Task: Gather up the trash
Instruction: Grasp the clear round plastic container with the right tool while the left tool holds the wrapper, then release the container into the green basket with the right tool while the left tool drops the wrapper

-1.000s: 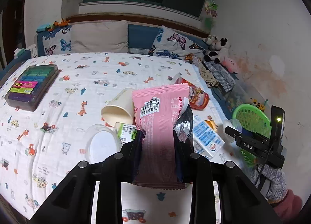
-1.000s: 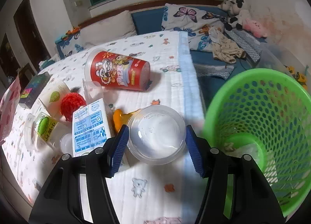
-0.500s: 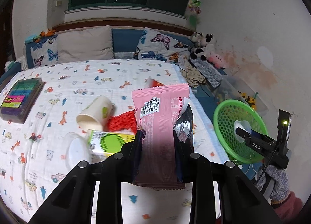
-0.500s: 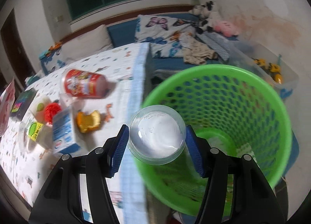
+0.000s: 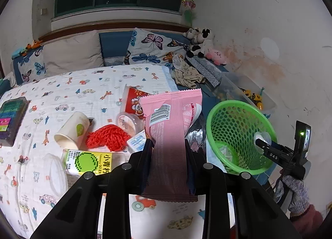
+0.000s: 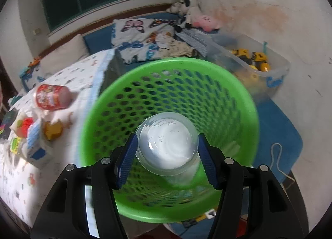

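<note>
I see a clear plastic cup point(image 6: 167, 147) clamped between my right tool's point(image 6: 167, 152) blue pads, held over the mouth of the green mesh basket point(image 6: 244, 102) beside the bed. My left tool point(image 5: 168, 156) grips a pink snack wrapper point(image 5: 172, 123) upright, barcode facing me. On the bed lie a tipped paper cup point(image 5: 71, 130), red netting point(image 5: 106, 137), a green-yellow drink carton point(image 5: 88, 162) and a red noodle cup point(image 5: 133, 102) on its side.
</note>
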